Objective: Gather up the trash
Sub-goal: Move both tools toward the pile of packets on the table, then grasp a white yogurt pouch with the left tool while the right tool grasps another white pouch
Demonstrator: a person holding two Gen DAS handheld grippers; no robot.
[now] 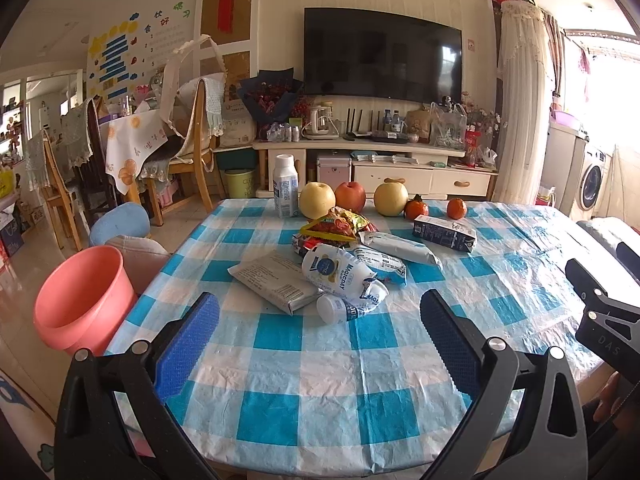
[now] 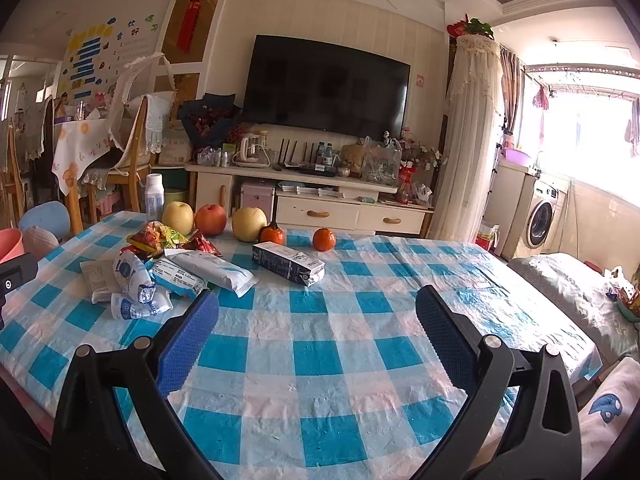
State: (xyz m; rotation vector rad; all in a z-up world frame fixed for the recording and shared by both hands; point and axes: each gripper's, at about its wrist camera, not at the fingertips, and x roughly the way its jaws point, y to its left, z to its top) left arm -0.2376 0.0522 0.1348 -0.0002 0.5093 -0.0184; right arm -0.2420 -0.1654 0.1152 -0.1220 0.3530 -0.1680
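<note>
Left wrist view: left gripper [image 1: 320, 320] spread wide, empty, over checkered table [image 1: 320, 400]. Trash pile [image 1: 340, 264] at 12 o'clock, just past fingertips: wrappers, milk pouch, small bottle. Pink bucket [image 1: 80, 300] at 9 o'clock, beside table edge. Fruit row [image 1: 352, 198] behind pile.
Right wrist view: right gripper [image 2: 316, 320] spread wide, empty. Trash pile [image 2: 160, 272] at 10 o'clock; milk carton [image 2: 288, 262] at 12, lying flat.
</note>
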